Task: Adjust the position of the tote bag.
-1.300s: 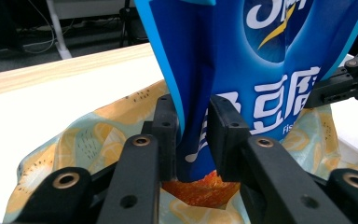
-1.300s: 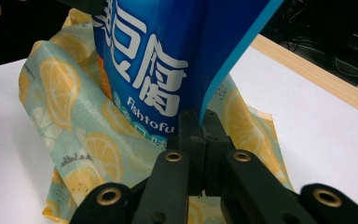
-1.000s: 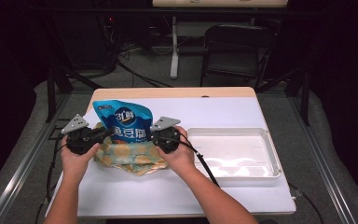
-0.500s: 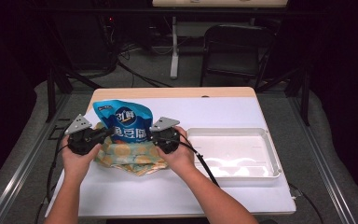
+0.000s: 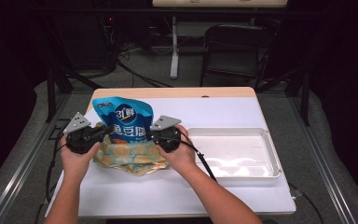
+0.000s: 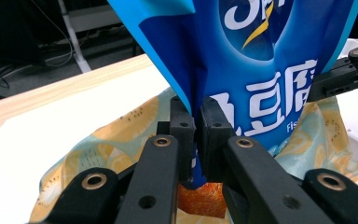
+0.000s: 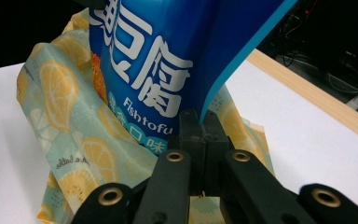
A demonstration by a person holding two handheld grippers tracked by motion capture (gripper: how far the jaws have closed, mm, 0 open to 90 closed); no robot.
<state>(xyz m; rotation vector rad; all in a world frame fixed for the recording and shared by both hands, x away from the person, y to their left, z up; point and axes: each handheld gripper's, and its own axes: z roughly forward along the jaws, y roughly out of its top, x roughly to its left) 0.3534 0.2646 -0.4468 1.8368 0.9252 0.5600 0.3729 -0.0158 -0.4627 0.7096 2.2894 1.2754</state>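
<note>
The left gripper has just been closing and now clamps the left edge of the blue fish-tofu bag; the right gripper pinches its right edge. The bag stands half inside the lemon-print pouch, so both sides are secured for pulling it out or pushing it in

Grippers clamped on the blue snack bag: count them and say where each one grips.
2. The left gripper pinches the left edge of the blue snack bag, its jaws having just been closing; the right gripper is shut on the right edge. The bag stands over a lemon-print cloth.
</note>
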